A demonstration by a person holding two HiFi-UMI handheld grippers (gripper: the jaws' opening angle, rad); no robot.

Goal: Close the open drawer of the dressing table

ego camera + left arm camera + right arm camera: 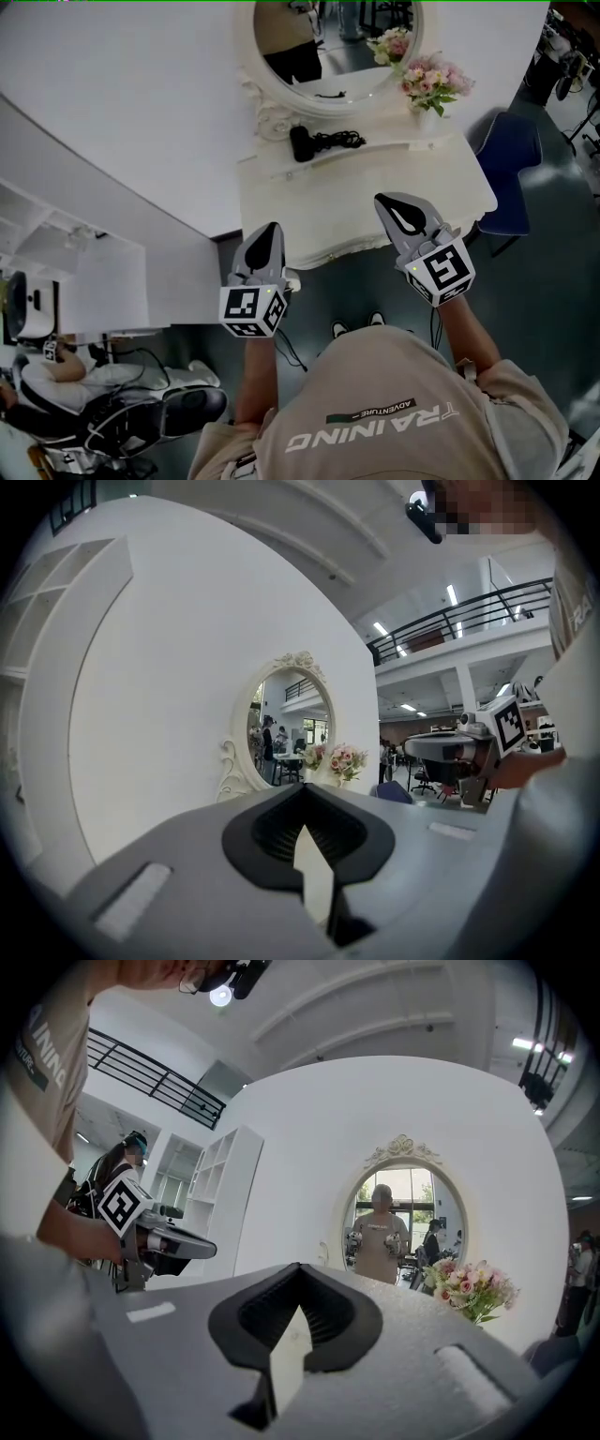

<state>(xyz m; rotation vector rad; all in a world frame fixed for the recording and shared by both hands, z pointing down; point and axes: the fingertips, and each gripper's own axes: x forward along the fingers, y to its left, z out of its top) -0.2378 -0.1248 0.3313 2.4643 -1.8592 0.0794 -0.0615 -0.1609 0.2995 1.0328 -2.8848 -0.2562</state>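
Observation:
The white dressing table (309, 202) stands against a curved white wall, with an oval mirror (328, 47) on it. Its front edge (375, 246) faces me, and no pulled-out drawer shows from above. My left gripper (269, 230) hangs shut just before the table's front left corner, holding nothing. My right gripper (389, 202) is shut too, with its tip over the front right part of the tabletop. In the left gripper view the shut jaws (302, 789) point at the mirror (286, 728). In the right gripper view the shut jaws (298, 1269) also face the mirror (403, 1222).
A black hair dryer (305, 142) with its coiled cord lies on the tabletop, and a vase of pink flowers (433, 80) stands at the back right. A blue chair (511, 155) is right of the table. A white shelf unit (103, 281) and a seated person are at left.

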